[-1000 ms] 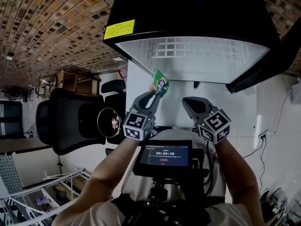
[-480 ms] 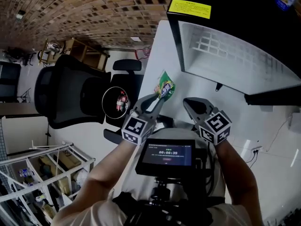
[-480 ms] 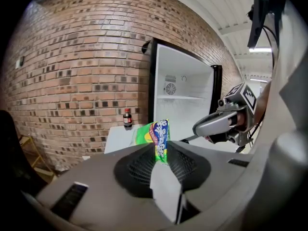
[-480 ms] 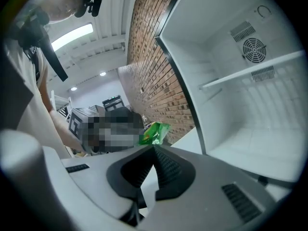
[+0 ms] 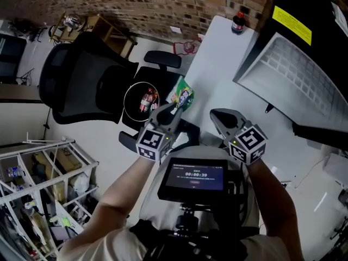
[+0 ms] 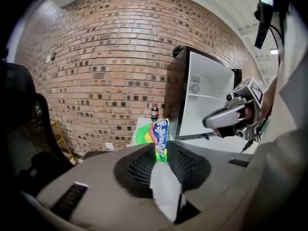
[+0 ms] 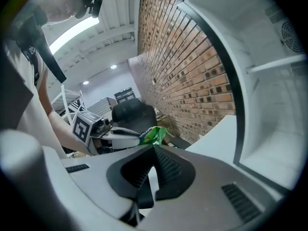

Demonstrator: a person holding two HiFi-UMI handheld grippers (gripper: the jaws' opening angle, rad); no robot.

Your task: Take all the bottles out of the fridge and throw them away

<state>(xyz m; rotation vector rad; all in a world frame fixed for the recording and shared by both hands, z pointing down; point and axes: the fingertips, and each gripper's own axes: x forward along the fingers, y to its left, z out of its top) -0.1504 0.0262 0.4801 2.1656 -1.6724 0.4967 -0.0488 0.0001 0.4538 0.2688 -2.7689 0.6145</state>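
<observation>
With the left tongs (image 5: 174, 111) clamped on a green packet (image 5: 182, 94) and the right tongs (image 5: 220, 117) shut and empty, carry squarely above the bin (image 5: 125, 101) before letting go.

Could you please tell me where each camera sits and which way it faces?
Head view: on the person's head, facing steeply down at the left gripper, right gripper, forearms, bin and open fridge.
Left gripper view: rides the left gripper, looking along its fingers, shut on a green packet, toward a brick wall.
Right gripper view: rides the right gripper, looking along its shut fingers past the fridge.
Shared: each gripper view shows the other gripper and the green packet.
</observation>
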